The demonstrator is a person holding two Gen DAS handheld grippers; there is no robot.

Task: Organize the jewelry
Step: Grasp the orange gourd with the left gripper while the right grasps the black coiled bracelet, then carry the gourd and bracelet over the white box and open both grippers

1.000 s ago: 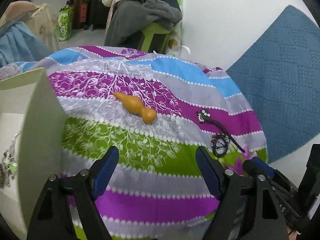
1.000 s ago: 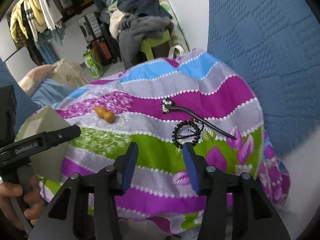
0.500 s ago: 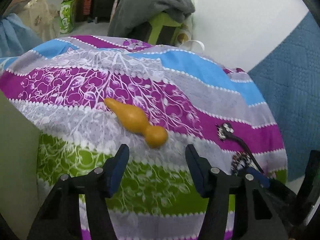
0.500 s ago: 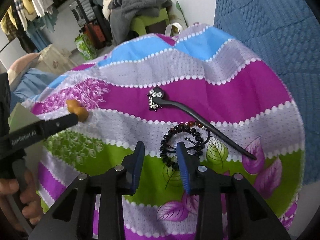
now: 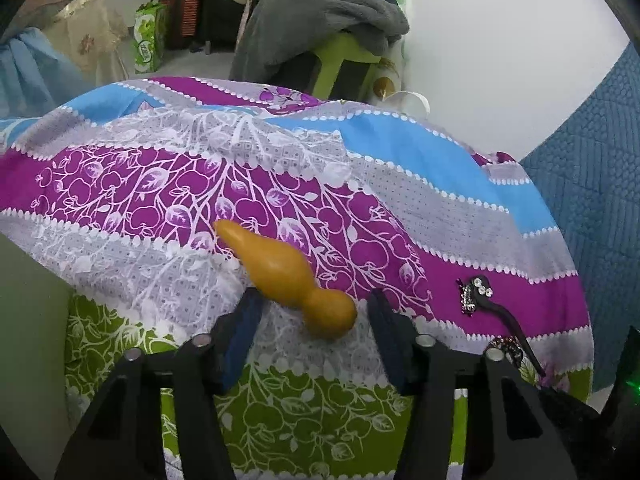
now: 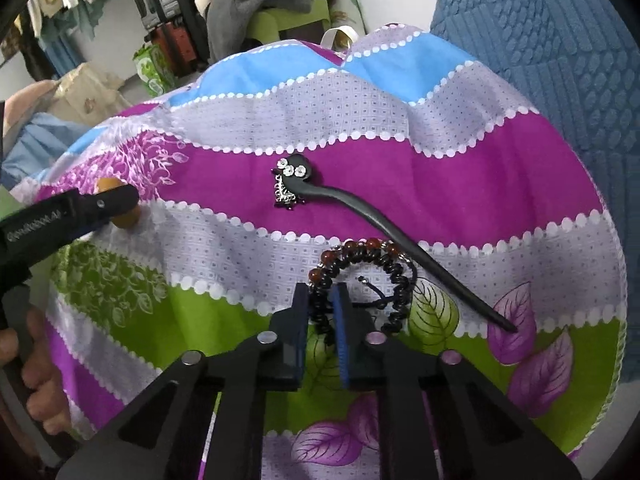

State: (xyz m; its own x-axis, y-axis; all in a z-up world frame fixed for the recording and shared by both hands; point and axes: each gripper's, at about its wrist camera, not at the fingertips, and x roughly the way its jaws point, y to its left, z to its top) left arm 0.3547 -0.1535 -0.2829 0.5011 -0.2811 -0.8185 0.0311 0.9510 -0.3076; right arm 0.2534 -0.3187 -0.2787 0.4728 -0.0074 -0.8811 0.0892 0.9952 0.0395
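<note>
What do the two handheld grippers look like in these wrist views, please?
Both are alike. The left gripper and right gripper each have black plastic arms with triangular cut-outs, round silver pins at the joints, and flat dark-blue pads lining the finger tips. Seen from the right wrist, the left gripper's black body bears small white lettering, too blurred to read. No cables or sleeves show.

White wall, green stool under grey clothes, blue quilt.
</note>
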